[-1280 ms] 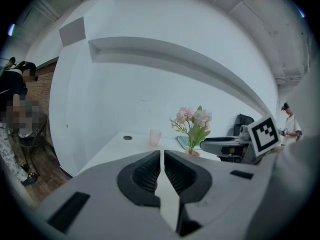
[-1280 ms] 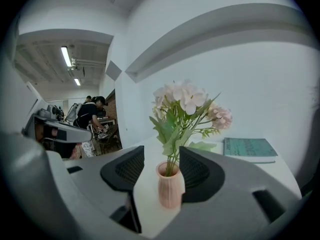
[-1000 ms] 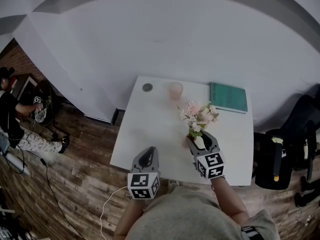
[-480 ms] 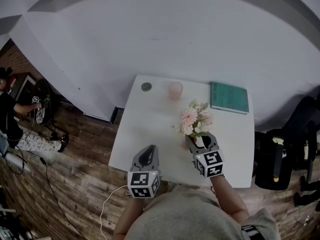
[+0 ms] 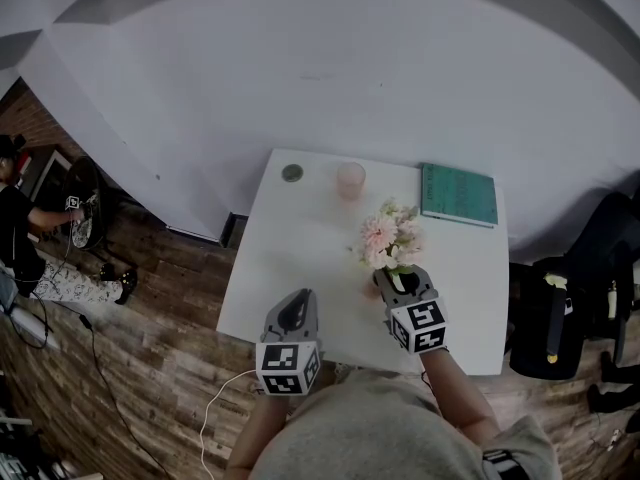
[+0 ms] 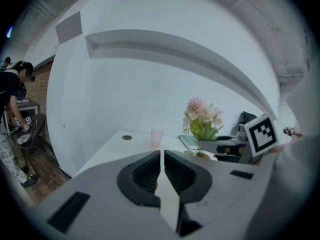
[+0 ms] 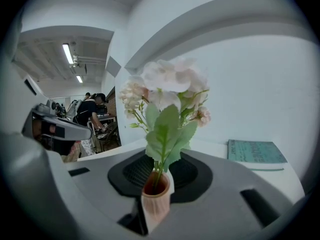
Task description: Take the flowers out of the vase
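A bunch of pale pink flowers (image 5: 388,234) with green leaves stands in a small ribbed terracotta vase (image 5: 398,286) on the white table (image 5: 290,258). My right gripper (image 5: 400,274) is closing around the vase, and both pads touch its sides. In the right gripper view the vase (image 7: 156,203) fills the gap between the jaws of my right gripper (image 7: 161,170), with the flowers (image 7: 167,86) upright above it. My left gripper (image 5: 298,300) hovers shut and empty at the table's near edge, left of the vase. In the left gripper view, the flowers (image 6: 202,115) show beyond the left gripper (image 6: 163,156).
A pink cup (image 5: 351,180) and a small round disc (image 5: 292,173) sit at the table's far side. A green book (image 5: 457,194) lies at the far right corner. A black chair (image 5: 560,318) stands right of the table. A person (image 5: 15,218) stands far left on the wooden floor.
The right gripper's jaws have drawn in from wide apart onto the vase. The bouquet has shifted slightly left. The left gripper has stayed still.
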Demonstrator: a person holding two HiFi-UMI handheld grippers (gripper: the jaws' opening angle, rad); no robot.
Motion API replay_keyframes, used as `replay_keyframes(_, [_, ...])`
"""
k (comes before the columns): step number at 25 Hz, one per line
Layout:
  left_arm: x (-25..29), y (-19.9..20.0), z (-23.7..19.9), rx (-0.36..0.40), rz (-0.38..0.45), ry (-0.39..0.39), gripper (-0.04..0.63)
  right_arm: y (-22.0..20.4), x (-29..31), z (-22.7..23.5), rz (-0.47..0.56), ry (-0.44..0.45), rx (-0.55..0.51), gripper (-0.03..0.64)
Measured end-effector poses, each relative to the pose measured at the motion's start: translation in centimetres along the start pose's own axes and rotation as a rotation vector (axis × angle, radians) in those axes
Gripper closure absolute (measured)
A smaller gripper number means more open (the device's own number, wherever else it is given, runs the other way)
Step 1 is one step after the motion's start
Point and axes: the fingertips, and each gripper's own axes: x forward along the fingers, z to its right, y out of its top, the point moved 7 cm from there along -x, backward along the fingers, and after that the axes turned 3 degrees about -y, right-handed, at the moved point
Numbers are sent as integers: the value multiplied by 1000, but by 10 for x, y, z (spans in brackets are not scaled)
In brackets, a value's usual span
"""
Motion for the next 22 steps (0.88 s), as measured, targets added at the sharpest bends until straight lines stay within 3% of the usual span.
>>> replay_keyframes(22, [-31,-7,8,-1,14,-4,572,26,-16,-14,77,-6,-48,563])
